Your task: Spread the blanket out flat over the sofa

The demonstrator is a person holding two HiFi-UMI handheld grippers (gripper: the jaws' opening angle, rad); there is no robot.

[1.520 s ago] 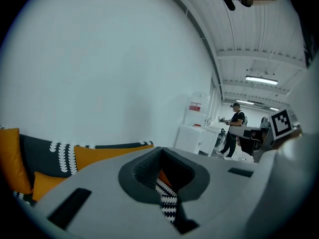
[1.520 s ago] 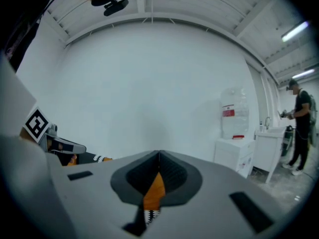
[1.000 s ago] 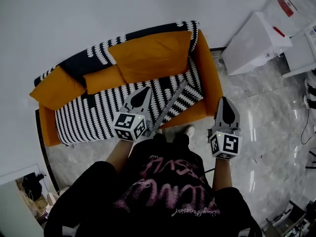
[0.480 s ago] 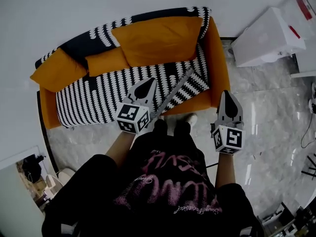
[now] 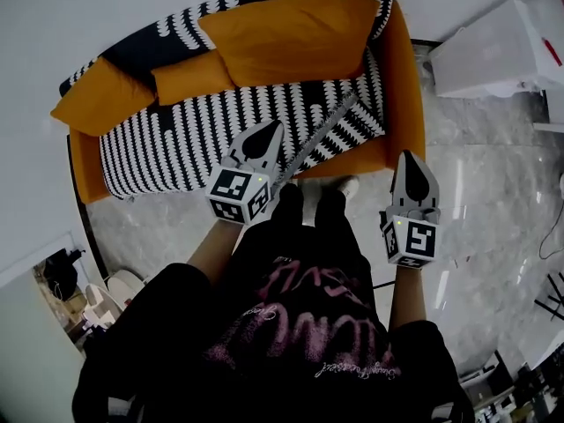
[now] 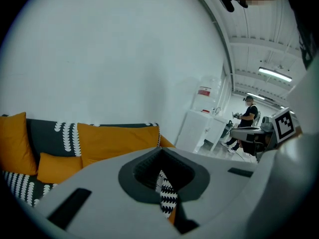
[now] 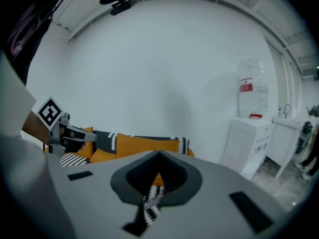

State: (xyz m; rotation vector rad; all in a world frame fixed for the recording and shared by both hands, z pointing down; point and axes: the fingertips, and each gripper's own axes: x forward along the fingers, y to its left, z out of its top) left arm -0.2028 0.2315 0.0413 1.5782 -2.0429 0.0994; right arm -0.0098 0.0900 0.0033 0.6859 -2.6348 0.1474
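An orange sofa (image 5: 402, 77) stands against the wall, and a black-and-white patterned blanket (image 5: 176, 139) covers its seat and backrest. My left gripper (image 5: 264, 137) hovers over the seat's front edge, shut on the blanket. A taut fold runs from its jaws toward the sofa's right arm. In the left gripper view the cloth (image 6: 167, 195) shows pinched in the closed jaws. My right gripper (image 5: 414, 164) is off the sofa's front right corner, over the floor. In the right gripper view a strip of the blanket (image 7: 151, 203) is pinched in its jaws.
Three orange cushions (image 5: 291, 33) rest on the backrest. A white cabinet (image 5: 493, 51) with a water bottle (image 7: 249, 91) stands right of the sofa. Shiny marble floor (image 5: 493, 201) lies in front. Another person (image 6: 247, 116) sits at a desk far off. My legs stand between the grippers.
The sofa has slid up and to the right in the head view. Both grippers stay shut and sit slightly lower, and the taut fold still runs from the left one.
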